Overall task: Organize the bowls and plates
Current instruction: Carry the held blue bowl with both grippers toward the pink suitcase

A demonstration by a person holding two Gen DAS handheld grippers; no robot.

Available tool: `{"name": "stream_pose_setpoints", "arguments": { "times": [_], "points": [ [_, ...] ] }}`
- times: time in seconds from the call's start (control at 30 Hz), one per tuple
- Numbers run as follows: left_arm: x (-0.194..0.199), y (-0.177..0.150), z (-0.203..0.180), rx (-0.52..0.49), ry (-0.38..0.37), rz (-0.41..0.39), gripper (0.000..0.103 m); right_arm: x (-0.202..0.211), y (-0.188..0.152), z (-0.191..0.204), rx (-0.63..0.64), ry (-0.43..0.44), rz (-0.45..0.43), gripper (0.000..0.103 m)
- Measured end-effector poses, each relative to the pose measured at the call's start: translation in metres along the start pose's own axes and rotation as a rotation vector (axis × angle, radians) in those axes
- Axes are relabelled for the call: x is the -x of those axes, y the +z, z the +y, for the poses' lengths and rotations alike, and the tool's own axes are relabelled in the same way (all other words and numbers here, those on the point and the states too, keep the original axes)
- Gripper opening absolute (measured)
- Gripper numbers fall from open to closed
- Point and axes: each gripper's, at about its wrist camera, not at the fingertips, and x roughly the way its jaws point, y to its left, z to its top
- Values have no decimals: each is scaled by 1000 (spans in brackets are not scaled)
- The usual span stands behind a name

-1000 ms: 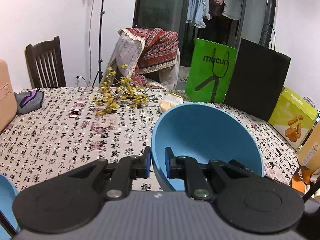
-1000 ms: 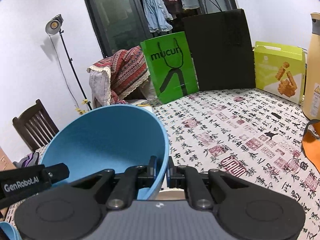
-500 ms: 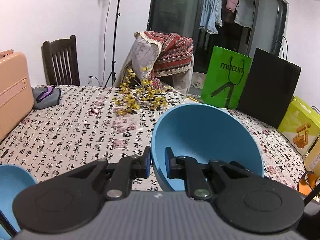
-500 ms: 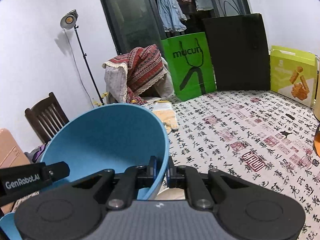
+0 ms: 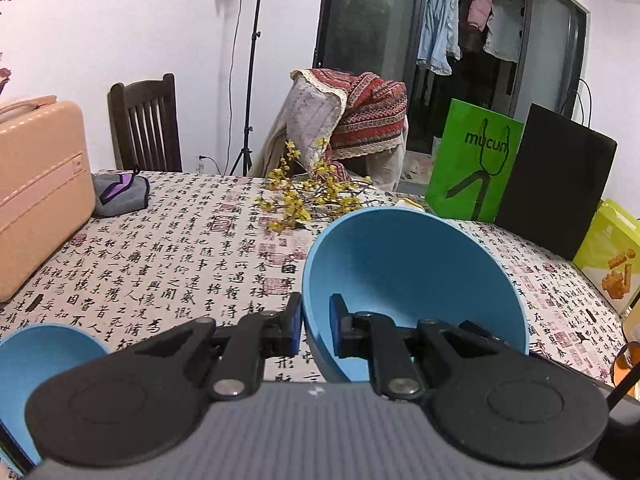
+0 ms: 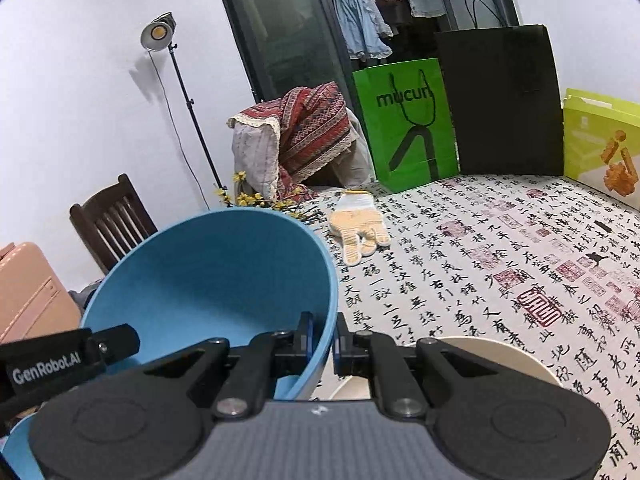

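Both claws clamp one blue bowl's rim: the left claw at frame centre, the right claw likewise. The bowl tilts above the desk. A second blue bowl sits lower left; a cream plate, perhaps, lies lower right.

1. "mucun" stands in dark letters on the green paper bag, readable in both wrist views.
2. "GenRobot.AI" stands in pale letters on a black tag at the left edge of the right wrist view.
3. The tablecloth on the tabletop is printed all over with black Chinese calligraphy and red seal stamps; the single characters are too small and warped to read with any certainty.
4. The yellow-green box carries small print, too blurred to read.
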Motion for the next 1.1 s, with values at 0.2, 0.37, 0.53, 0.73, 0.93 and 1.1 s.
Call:
{"name": "stream_pose_setpoints", "arguments": {
  "times": [0.2,0.37,0.53,0.73,0.93,1.1],
  "points": [
    [4,-3,13,16,5,-4,14,3,-6,11,9,13,-1,9],
    [10,-7,23,29,14,-15,14,6,-12,21,18,25,-1,9],
    [16,-10,39,42,16,-21,14,7,-18,33,30,36,3,9],
    [20,-14,57,51,29,-26,14,9,-26,51,56,50,10,9],
    [24,-16,76,68,41,-34,14,10,-34,68,79,69,14,9],
    [27,-18,90,77,50,-44,14,9,-40,79,93,91,21,9]
  ]
}}
